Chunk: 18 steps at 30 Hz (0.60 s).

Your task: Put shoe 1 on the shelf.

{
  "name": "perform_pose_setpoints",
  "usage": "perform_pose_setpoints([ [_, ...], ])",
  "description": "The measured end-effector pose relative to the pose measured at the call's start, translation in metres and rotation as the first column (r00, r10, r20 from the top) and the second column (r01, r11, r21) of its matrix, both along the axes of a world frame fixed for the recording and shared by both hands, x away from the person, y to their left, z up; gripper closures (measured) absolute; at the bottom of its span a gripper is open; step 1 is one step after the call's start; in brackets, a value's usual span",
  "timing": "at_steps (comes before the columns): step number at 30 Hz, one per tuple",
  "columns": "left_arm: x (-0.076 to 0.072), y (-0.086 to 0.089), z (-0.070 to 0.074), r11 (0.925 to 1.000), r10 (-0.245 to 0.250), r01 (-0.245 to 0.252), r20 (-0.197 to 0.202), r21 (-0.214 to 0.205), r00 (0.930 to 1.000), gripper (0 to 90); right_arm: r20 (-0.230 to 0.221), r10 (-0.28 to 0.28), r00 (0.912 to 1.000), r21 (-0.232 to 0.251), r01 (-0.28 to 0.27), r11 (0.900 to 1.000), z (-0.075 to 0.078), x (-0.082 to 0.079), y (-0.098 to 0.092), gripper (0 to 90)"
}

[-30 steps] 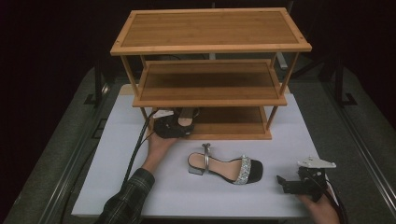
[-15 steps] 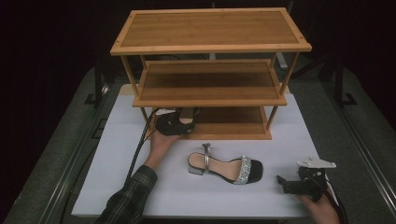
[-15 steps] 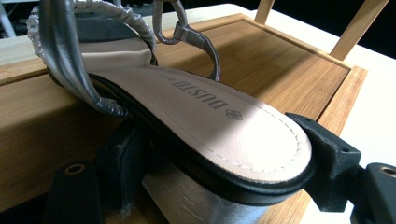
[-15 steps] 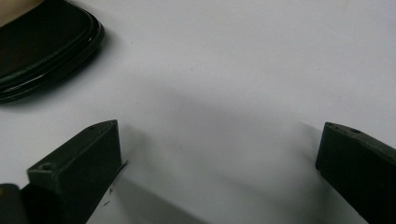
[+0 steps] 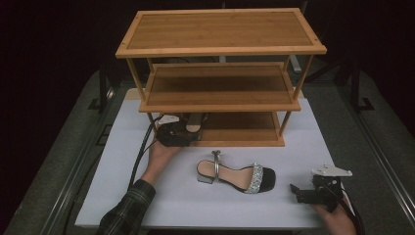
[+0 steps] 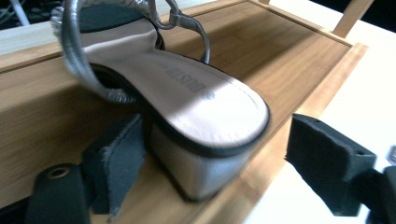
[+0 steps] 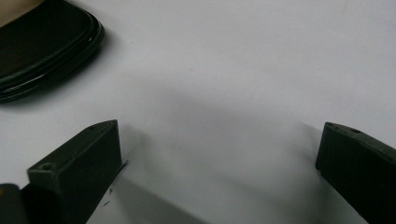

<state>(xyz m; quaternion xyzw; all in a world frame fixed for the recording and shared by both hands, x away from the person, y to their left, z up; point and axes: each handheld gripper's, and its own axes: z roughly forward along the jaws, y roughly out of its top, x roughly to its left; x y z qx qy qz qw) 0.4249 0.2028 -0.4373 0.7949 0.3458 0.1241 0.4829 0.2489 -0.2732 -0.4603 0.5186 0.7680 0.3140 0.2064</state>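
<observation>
Two shoes: one [image 6: 187,116] sits w/ heel at bottom shelf [image 5: 240,128] edge, left tongs [image 6: 210,172] released around it. Could tip off if bumped. Right tongs [image 7: 219,172] released, lower right.

Dim, dark surroundings; soft shadows; blurred close-up edges

Rack [image 5: 220,49] stands at back of table [image 5: 122,196]. One sandal [image 5: 193,122] on rack's bottom shelf, left end. Second sandal [image 5: 237,174] on table in front of rack, centre.
</observation>
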Motion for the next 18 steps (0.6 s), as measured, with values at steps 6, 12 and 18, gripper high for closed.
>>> perform_pose_setpoints([
  [6, -0.016, 0.016, 0.0, 0.995, 0.01, -0.014, 0.041, 0.099, 0.9991, 46.4, 0.0, 0.0, 1.0, -0.001, 0.0, 1.0, 0.0, 0.0, 0.0, 0.0],
  [12, -0.016, 0.012, -0.003, 0.9947, 0.001, -0.006, 0.055, 0.102, 0.9985, 61.4, -0.001, 0.0, 1.0, -0.001, 0.0, 1.0, 0.0, 0.0, 0.0, 0.0],
  [18, -0.013, 0.001, -0.002, 0.9955, -0.021, 0.016, 0.053, 0.093, 0.9984, 74.0, -0.001, 0.0, 1.0, -0.001, 0.0, 1.0, 0.0, 0.0, 0.0, 0.0],
])
